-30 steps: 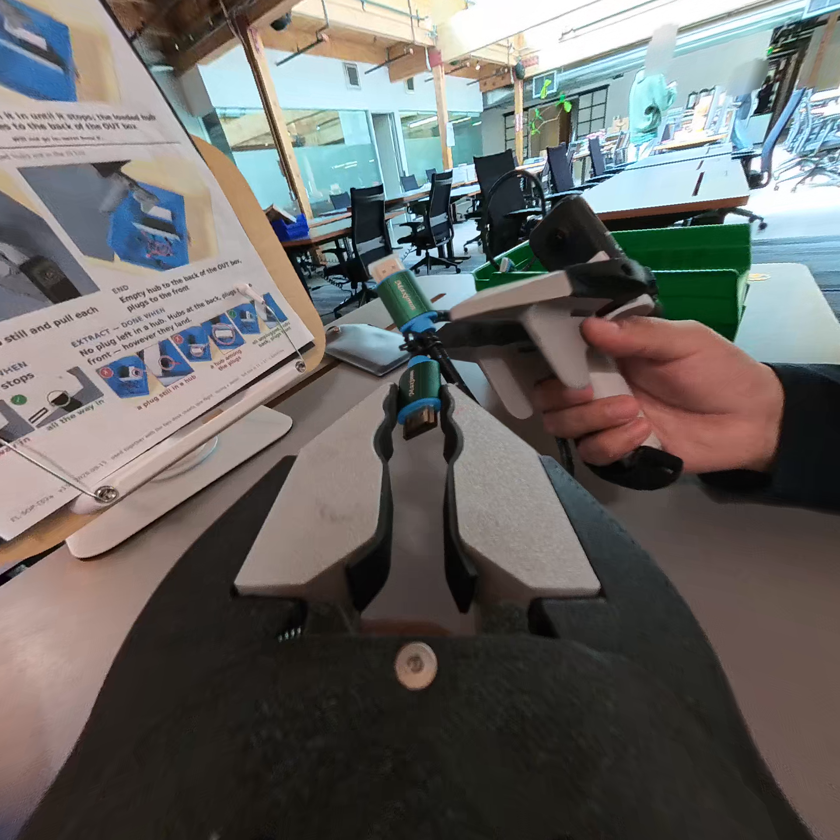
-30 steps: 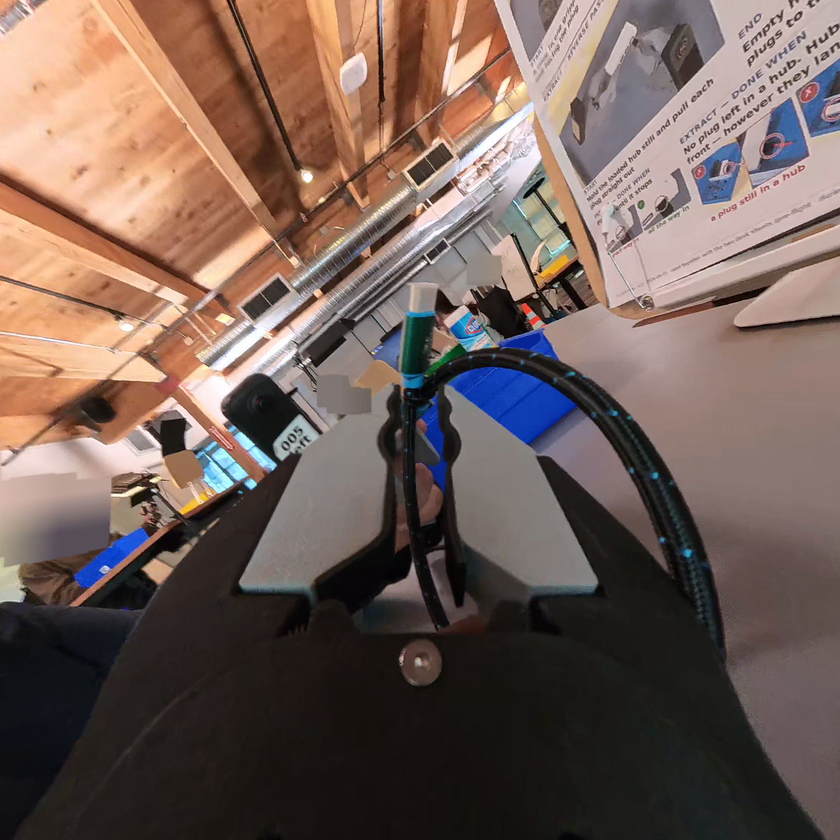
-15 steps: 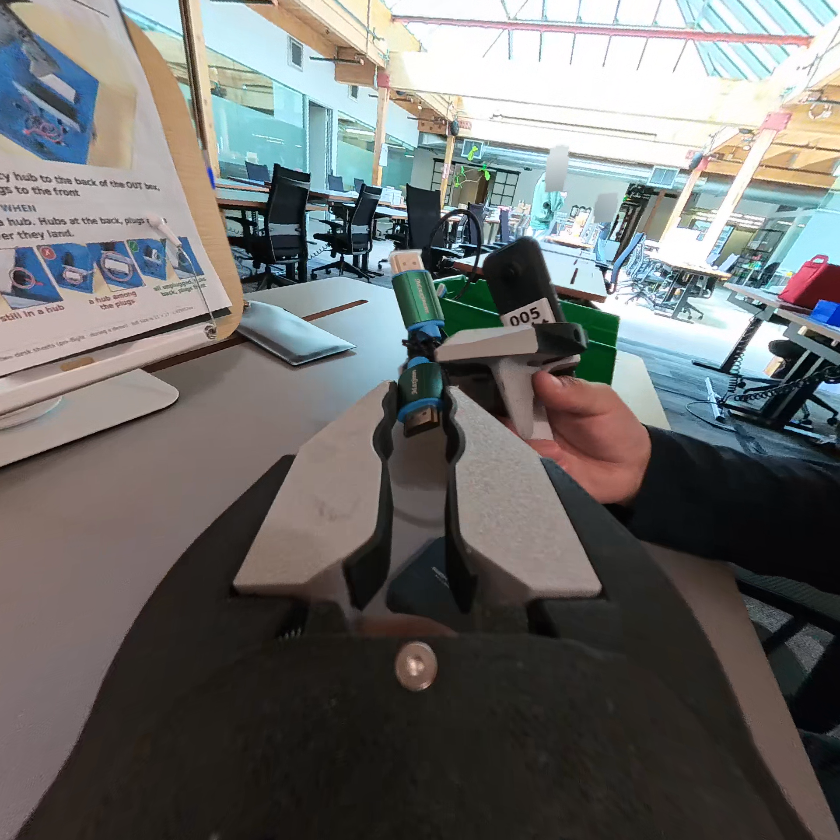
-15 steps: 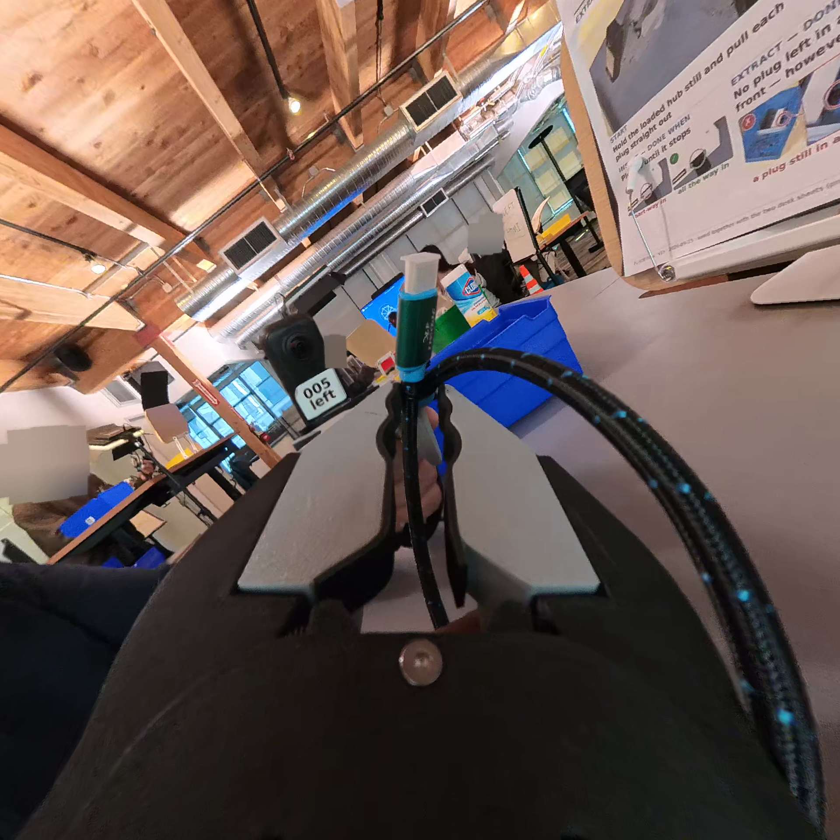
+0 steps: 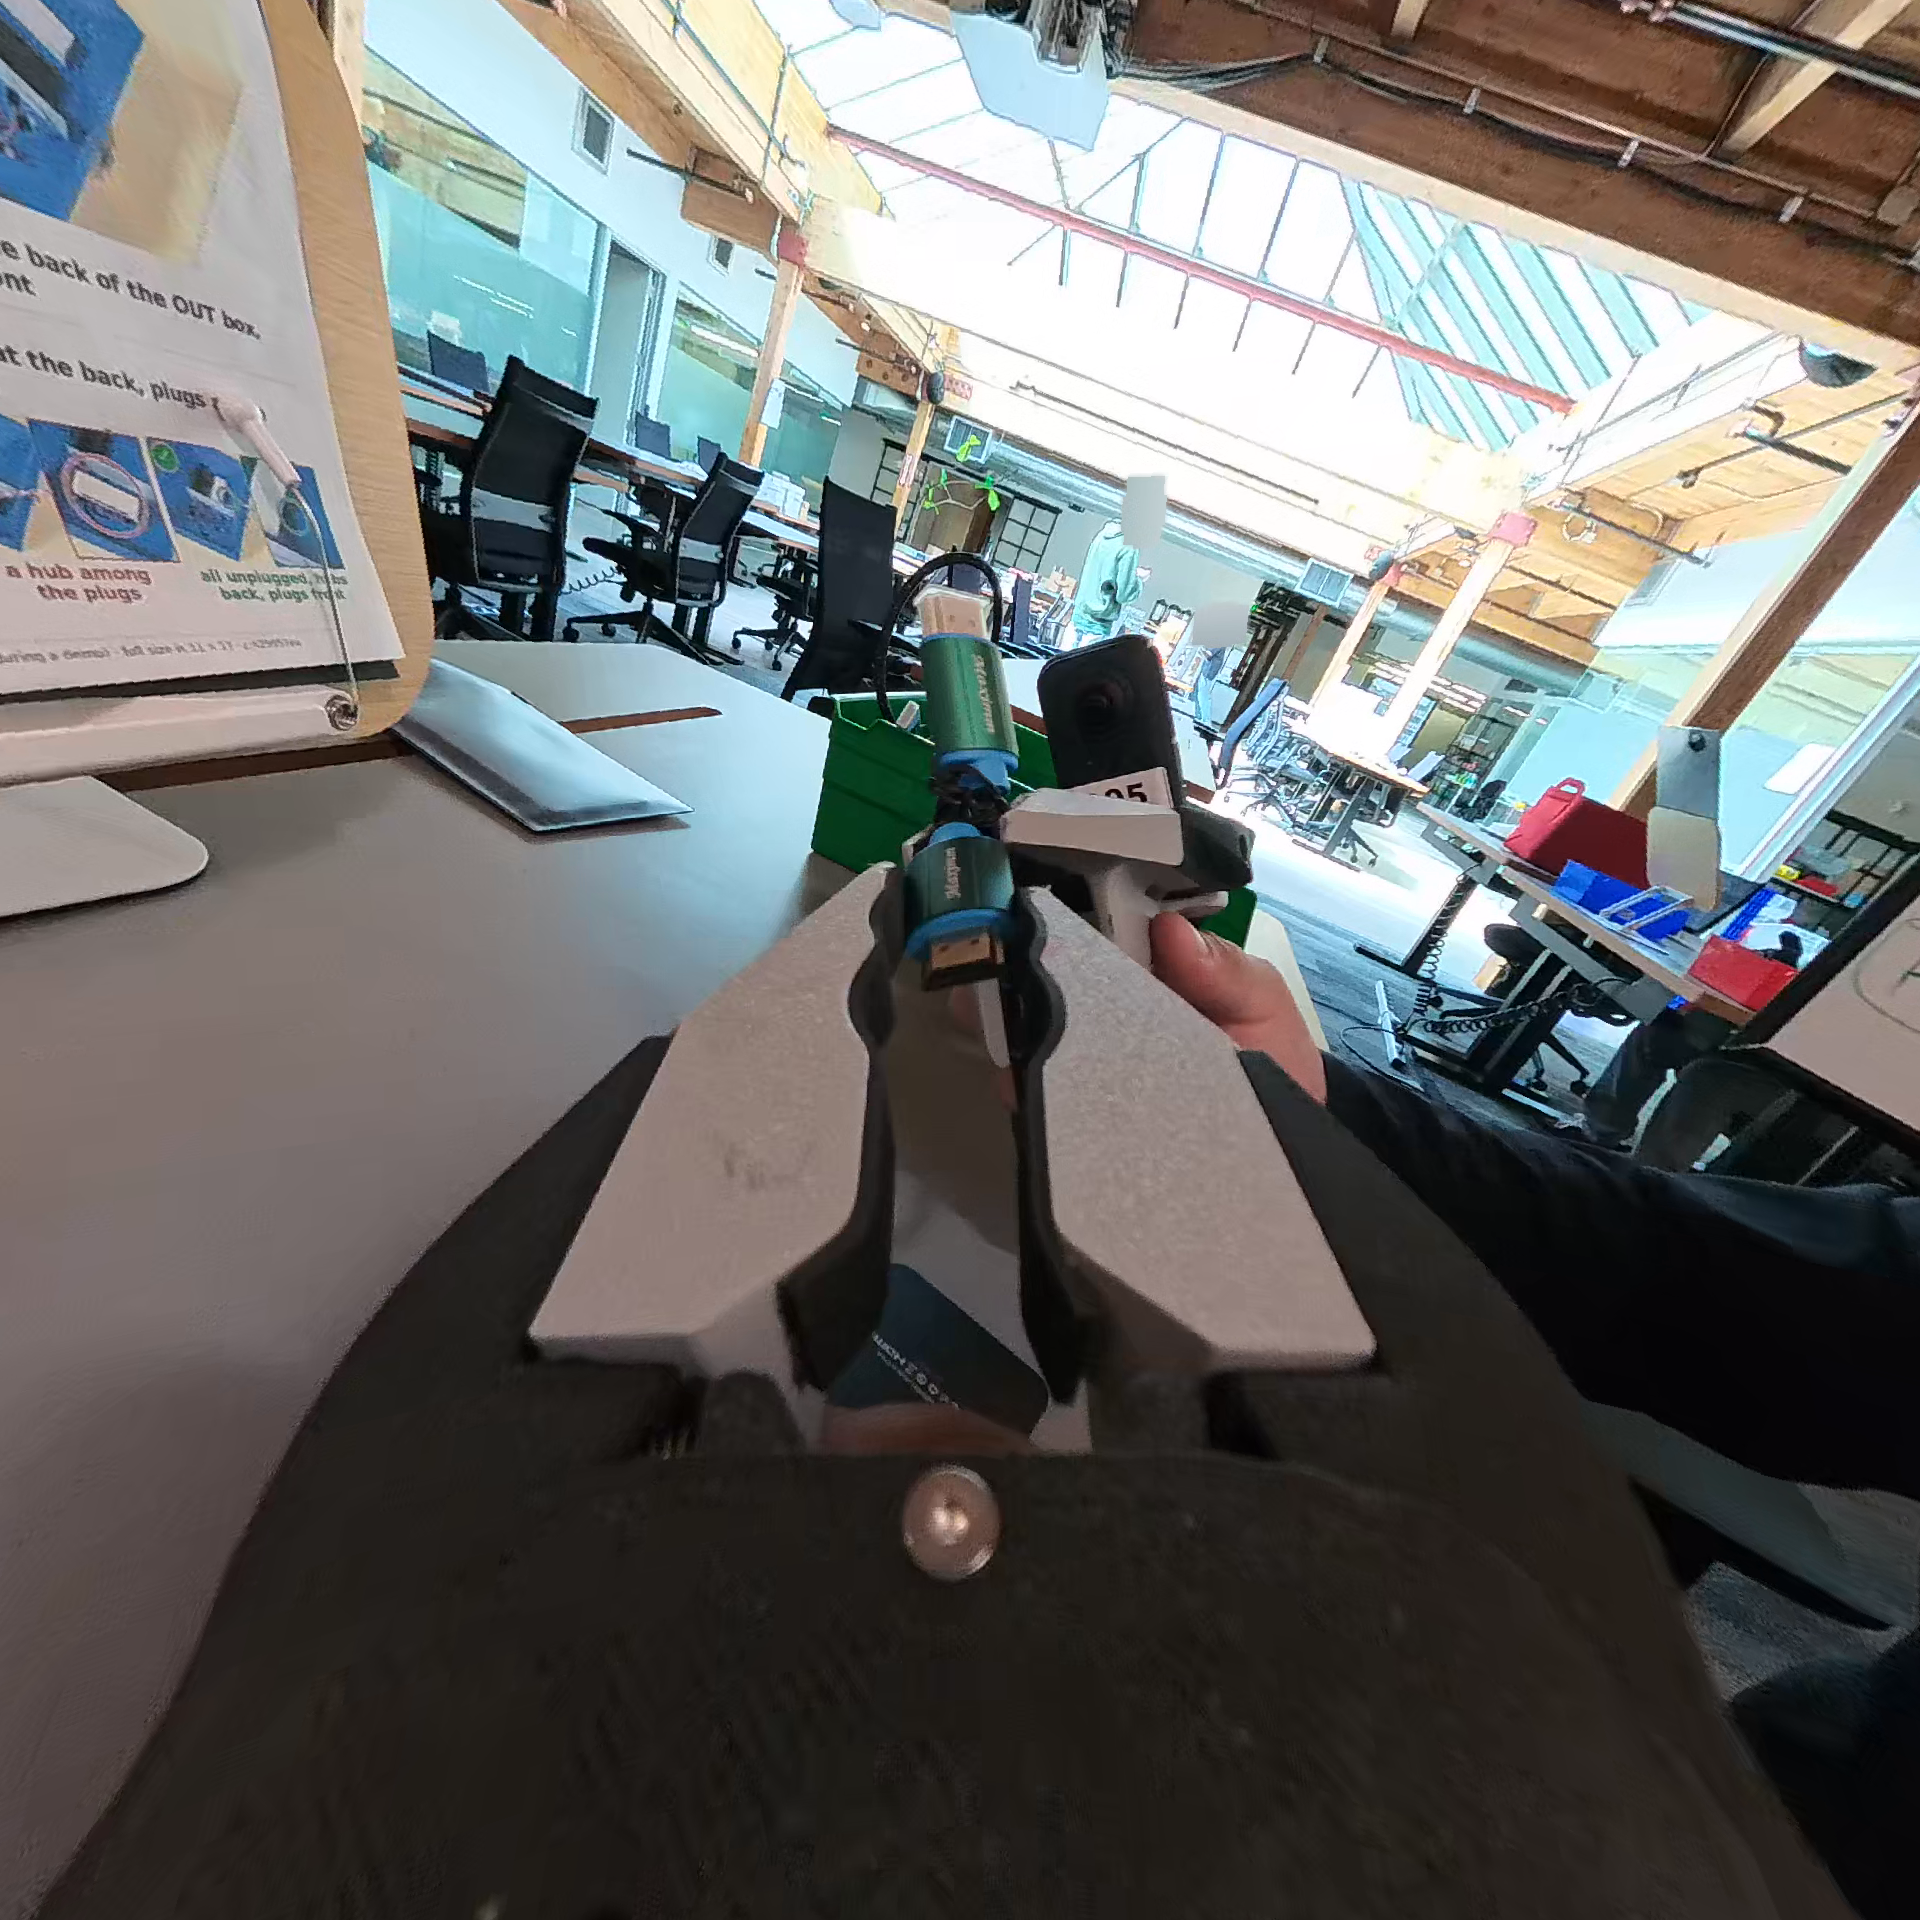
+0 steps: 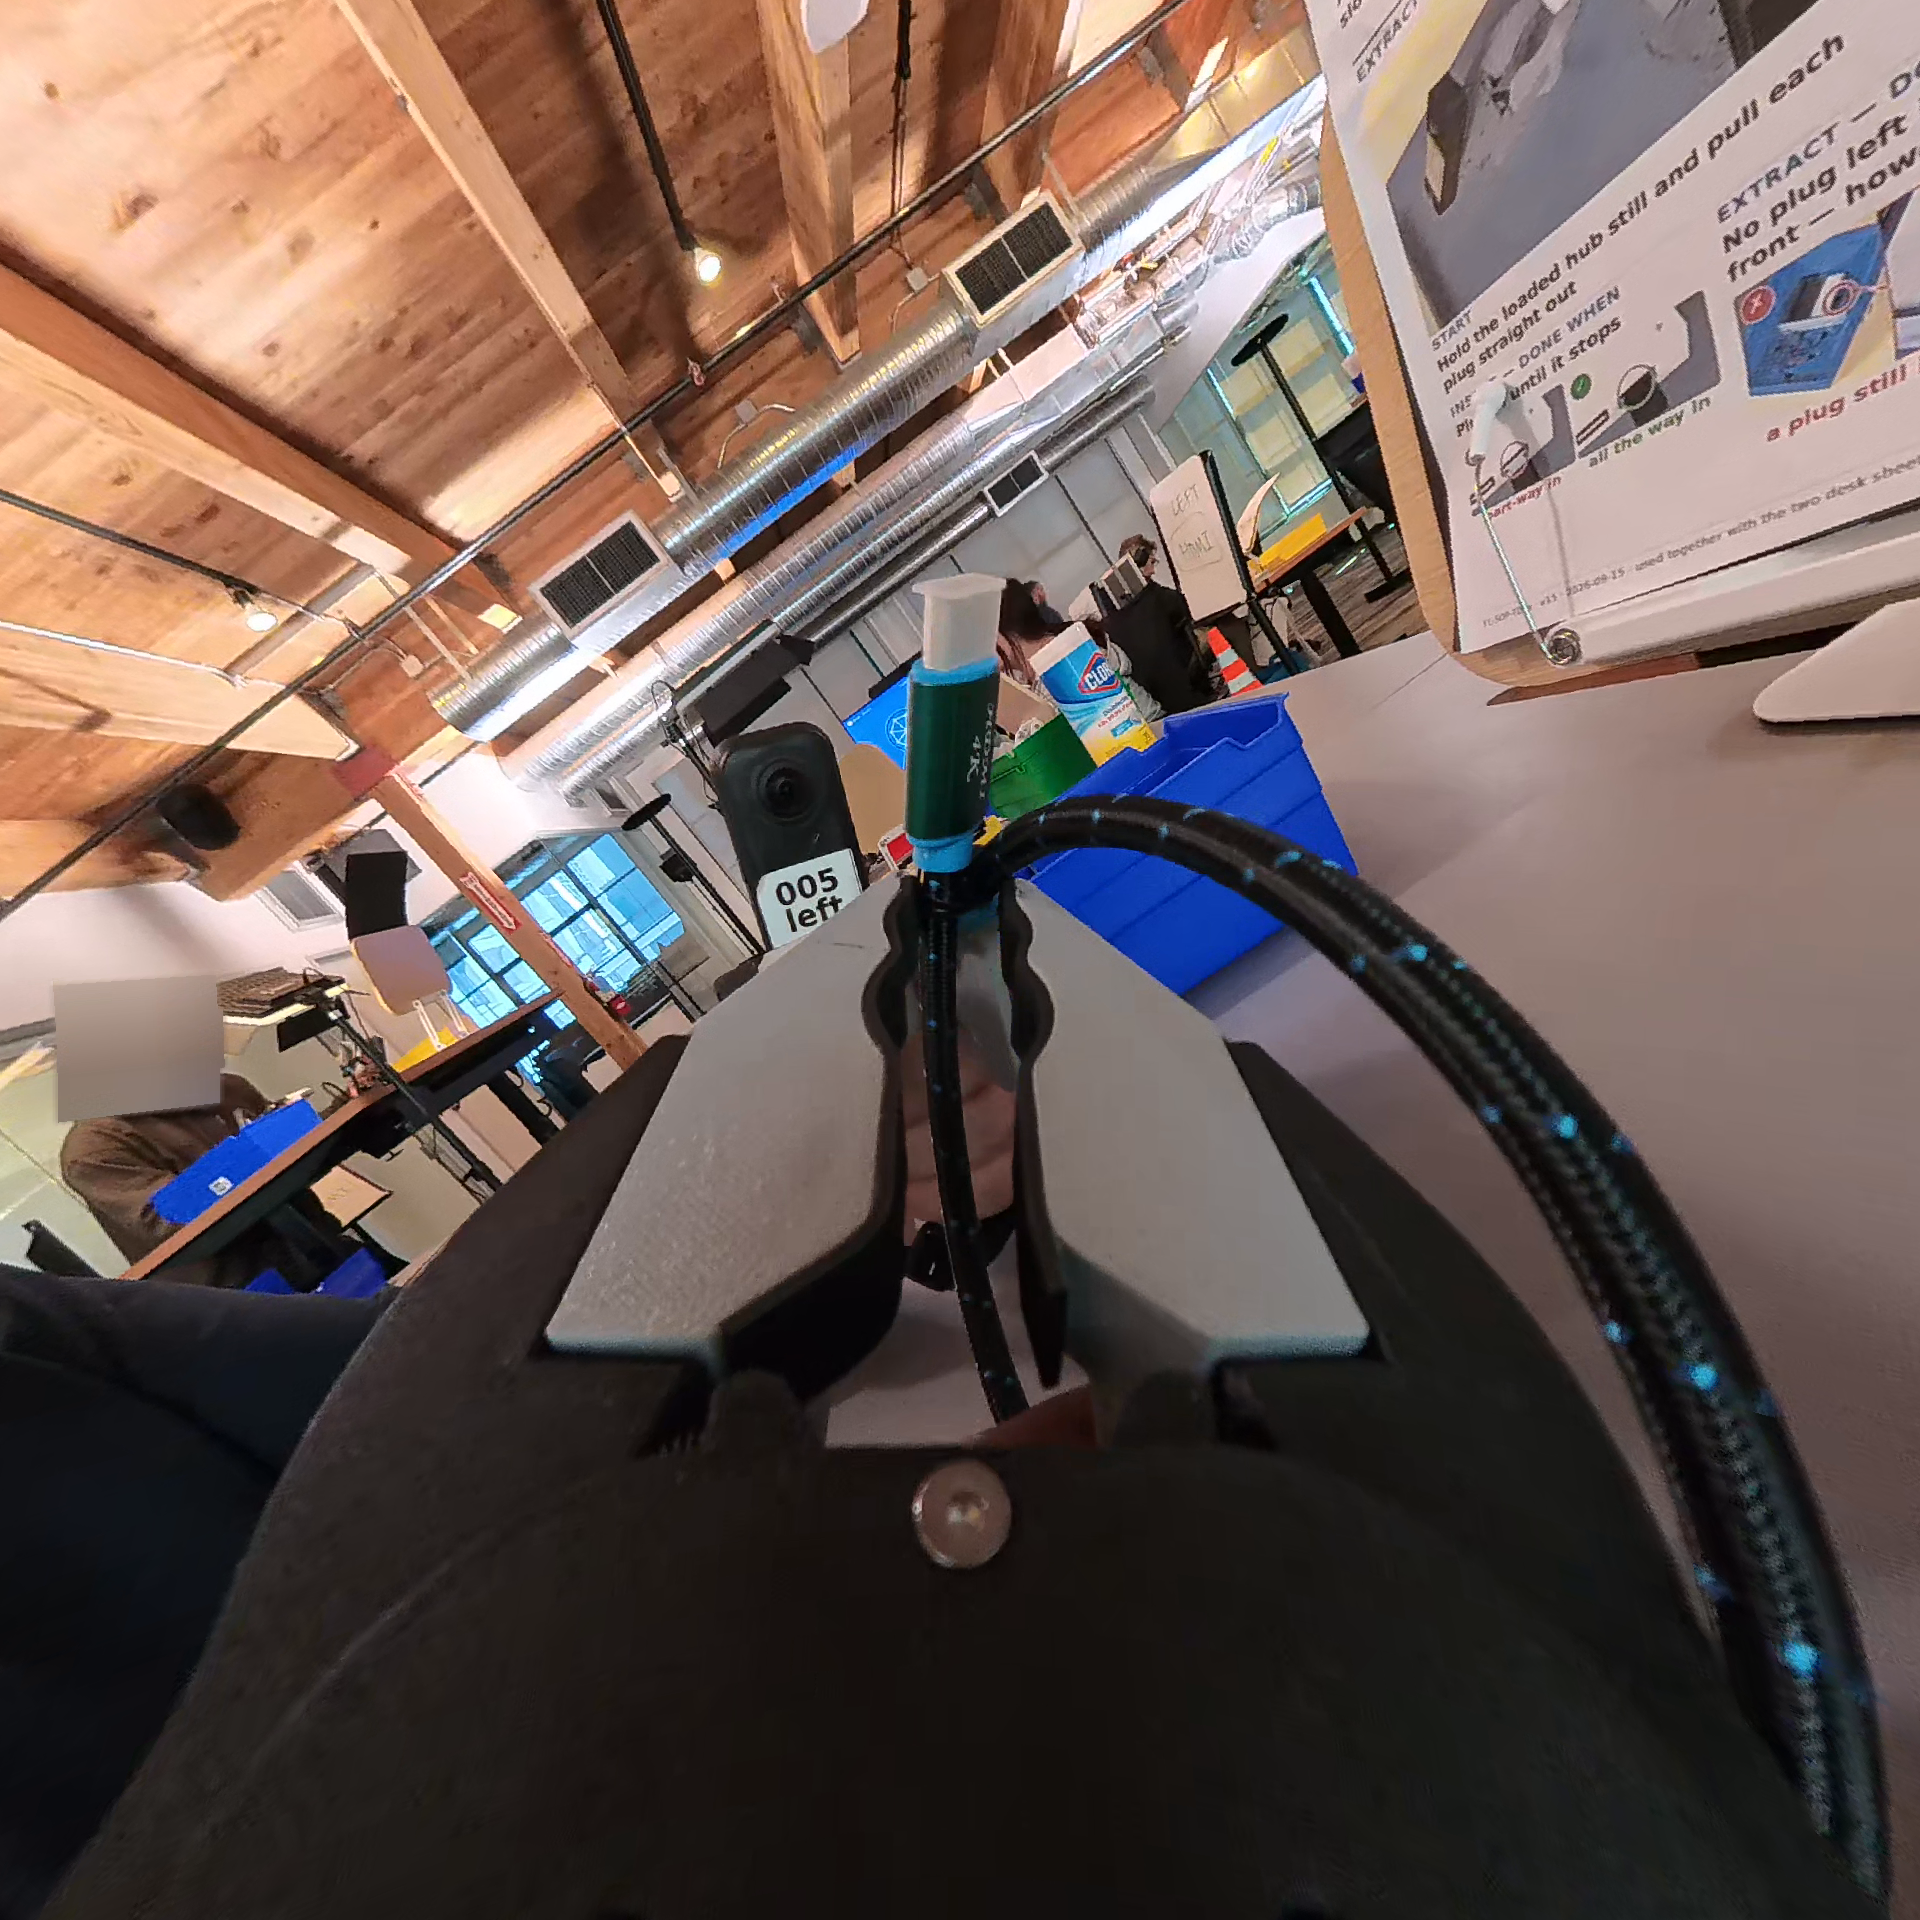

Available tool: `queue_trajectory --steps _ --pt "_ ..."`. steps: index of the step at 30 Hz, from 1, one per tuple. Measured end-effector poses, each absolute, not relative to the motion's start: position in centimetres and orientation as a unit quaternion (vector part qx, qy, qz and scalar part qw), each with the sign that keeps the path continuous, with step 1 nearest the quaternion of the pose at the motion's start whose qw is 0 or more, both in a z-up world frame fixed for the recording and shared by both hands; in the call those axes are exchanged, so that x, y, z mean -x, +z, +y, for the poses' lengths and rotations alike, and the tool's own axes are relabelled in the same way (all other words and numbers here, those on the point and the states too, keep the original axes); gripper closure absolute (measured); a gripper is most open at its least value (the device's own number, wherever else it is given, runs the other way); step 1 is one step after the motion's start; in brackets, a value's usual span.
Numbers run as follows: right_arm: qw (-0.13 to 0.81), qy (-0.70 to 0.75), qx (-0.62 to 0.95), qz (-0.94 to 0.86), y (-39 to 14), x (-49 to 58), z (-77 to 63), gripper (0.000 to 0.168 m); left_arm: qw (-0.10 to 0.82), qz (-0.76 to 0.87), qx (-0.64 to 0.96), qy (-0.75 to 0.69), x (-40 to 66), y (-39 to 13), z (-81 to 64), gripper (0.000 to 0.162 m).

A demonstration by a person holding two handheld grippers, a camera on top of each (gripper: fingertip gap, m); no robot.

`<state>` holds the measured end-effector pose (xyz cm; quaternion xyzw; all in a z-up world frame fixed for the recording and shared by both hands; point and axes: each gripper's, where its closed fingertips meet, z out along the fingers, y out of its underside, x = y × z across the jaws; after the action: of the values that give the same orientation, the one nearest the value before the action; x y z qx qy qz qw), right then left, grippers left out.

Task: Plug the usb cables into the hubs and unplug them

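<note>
A black braided cable [image 6: 1455, 1049] has a green plug at each end. My left gripper [image 5: 951, 914] is shut on one green plug [image 5: 951, 888], whose gold connector points back at the camera. My right gripper [image 6: 956, 920] is shut on the cable just below the other green plug [image 6: 951, 748], which has a white cap and stands upright. The cable loops out to the right and back under the right gripper. In the left wrist view the right gripper [image 5: 1112, 847] sits just behind my fingertips, held by a hand [image 5: 1236, 997], with the capped plug [image 5: 966, 691] above it. Both grippers are held above the grey table [image 5: 364, 987].
An instruction sheet on a white stand [image 5: 156, 416] stands at the table's left, and it also shows in the right wrist view [image 6: 1662, 312]. A green bin [image 5: 868, 805] is behind the grippers. A blue bin [image 6: 1205, 842] and a wipes canister [image 6: 1091, 686] lie beyond. A grey pouch [image 5: 530, 748] lies flat. My left and right fingertips are right by each other.
Both grippers have swung and tilted upward together, still shut on the cable. The instruction stand has slid towards the left edge of the left wrist view, and more ceiling shows.
</note>
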<state>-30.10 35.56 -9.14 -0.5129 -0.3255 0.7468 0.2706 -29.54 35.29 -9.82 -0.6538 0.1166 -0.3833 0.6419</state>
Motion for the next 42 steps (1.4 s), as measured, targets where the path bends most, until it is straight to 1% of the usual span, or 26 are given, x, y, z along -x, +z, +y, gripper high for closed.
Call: queue_trajectory --steps 8,9,10,11,15,19,21,25,28,29,30,31,40,42 --pt "0.260 0.757 0.505 -0.325 -9.3 29.9 35.5 0.156 0.644 0.122 0.658 -0.371 29.3 -9.9 35.3 0.144" --pt "0.259 0.759 0.501 -0.326 -9.2 29.8 35.4 0.154 0.645 0.125 0.659 -0.366 29.2 -9.9 35.3 0.144" --pt "0.253 0.762 0.495 -0.333 -9.3 29.7 35.1 0.145 0.645 0.127 0.661 -0.363 29.1 -10.0 35.3 0.144" --pt "0.252 0.760 0.494 -0.339 -9.4 29.8 34.9 0.151 0.645 0.128 0.660 -0.363 29.0 -10.0 35.3 0.144" --pt "0.285 0.746 0.487 -0.354 -9.2 29.9 34.8 0.152 0.646 0.130 0.655 -0.370 28.9 -9.7 35.1 0.144" --pt "0.251 0.775 0.482 -0.322 -8.9 30.0 34.8 0.152 0.644 0.121 0.649 -0.385 29.1 -9.4 35.1 0.143" --pt "0.251 0.777 0.481 -0.319 -8.9 30.1 34.8 0.152 0.640 0.113 0.645 -0.402 29.2 -9.4 35.1 0.143" --pt "0.246 0.785 0.473 -0.315 -8.7 29.9 34.7 0.148 0.642 0.114 0.644 -0.400 29.2 -9.3 35.1 0.143" --pt "0.229 0.799 0.465 -0.306 -8.5 29.8 34.6 0.140 0.644 0.113 0.646 -0.394 29.3 -9.4 35.2 0.143" --pt "0.227 0.799 0.468 -0.303 -8.6 29.9 34.7 0.142 0.644 0.113 0.646 -0.394 29.4 -9.4 35.2 0.143" --pt "0.229 0.794 0.476 -0.299 -8.8 30.1 34.9 0.152 0.643 0.114 0.647 -0.394 29.4 -9.4 35.2 0.143" --pt "0.233 0.791 0.482 -0.296 -8.9 30.2 35.1 0.154 0.643 0.115 0.648 -0.391 29.3 -9.5 35.2 0.143" --pt "0.233 0.804 0.464 -0.290 -8.3 29.9 34.8 0.155 0.649 0.121 0.638 -0.397 29.1 -8.8 34.9 0.143" --pt "0.245 0.800 0.460 -0.296 -8.2 29.8 34.8 0.156 0.646 0.125 0.636 -0.403 28.9 -8.8 34.8 0.144"
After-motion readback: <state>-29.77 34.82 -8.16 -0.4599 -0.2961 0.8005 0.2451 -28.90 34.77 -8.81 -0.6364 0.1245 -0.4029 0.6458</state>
